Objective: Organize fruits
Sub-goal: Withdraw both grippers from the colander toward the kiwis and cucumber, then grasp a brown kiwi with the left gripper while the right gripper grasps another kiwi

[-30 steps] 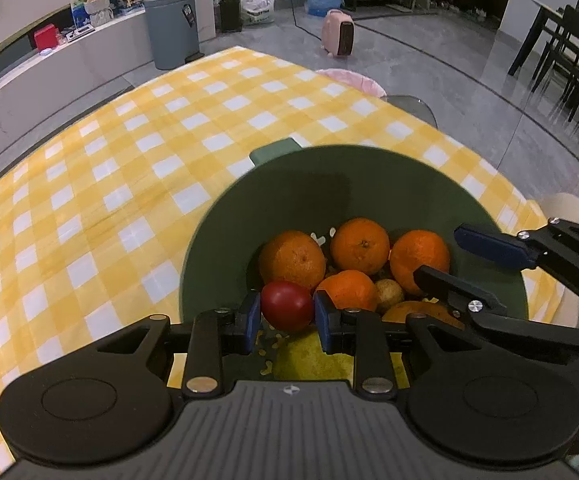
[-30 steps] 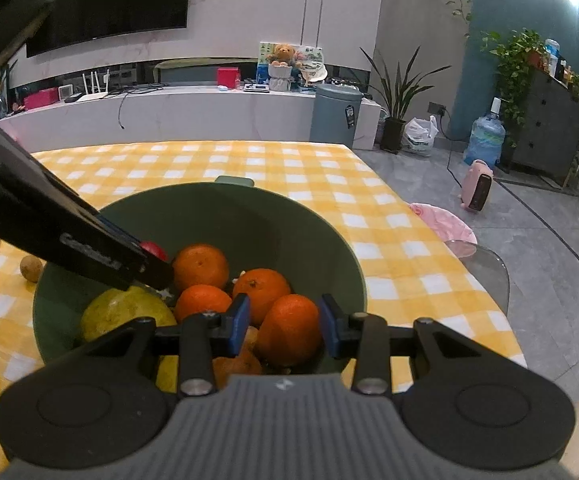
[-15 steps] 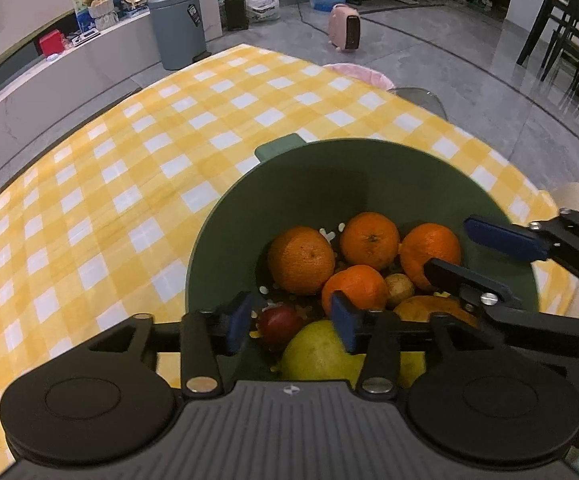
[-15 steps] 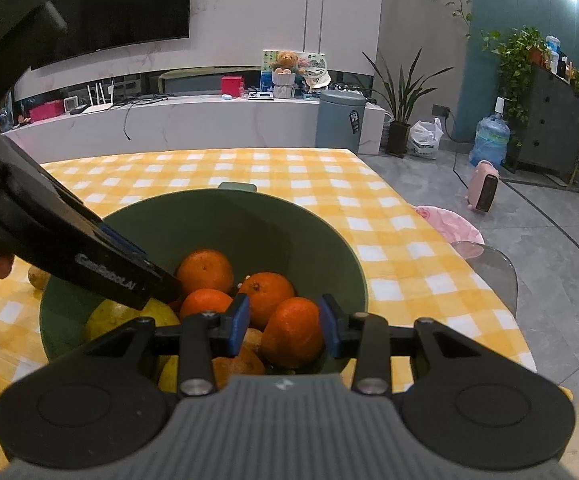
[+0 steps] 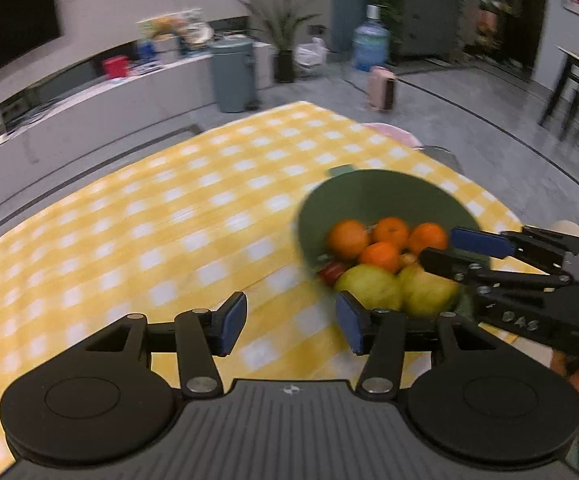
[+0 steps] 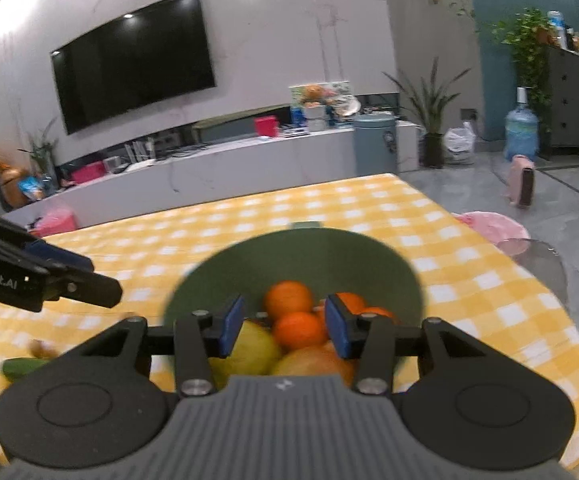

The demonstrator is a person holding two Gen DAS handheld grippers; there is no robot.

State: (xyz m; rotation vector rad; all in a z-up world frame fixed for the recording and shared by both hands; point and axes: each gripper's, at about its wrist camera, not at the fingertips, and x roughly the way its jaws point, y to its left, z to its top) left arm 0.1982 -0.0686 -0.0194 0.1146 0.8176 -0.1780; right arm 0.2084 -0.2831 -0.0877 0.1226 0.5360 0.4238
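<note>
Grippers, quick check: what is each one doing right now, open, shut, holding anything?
Left gripper: jaws opening, nothing between them, over the tablecloth beside the green bowl.
Right gripper: jaws opening, pads gripping nothing, above the bowl's fruit.

The left gripper [image 5: 289, 322], black with blue pads, hangs over the yellow-and-white checked tablecloth [image 5: 161, 232] with its jaws opening and only cloth between them. To its right stands a round dark green bowl [image 5: 369, 192] holding four oranges [image 5: 347, 239], two large yellow-green fruits [image 5: 369, 286] and a small red fruit [image 5: 331, 271] at the near rim. The right gripper [image 5: 443, 248] reaches in from the right over the bowl's edge, its jaws opening with nothing gripped.
</note>
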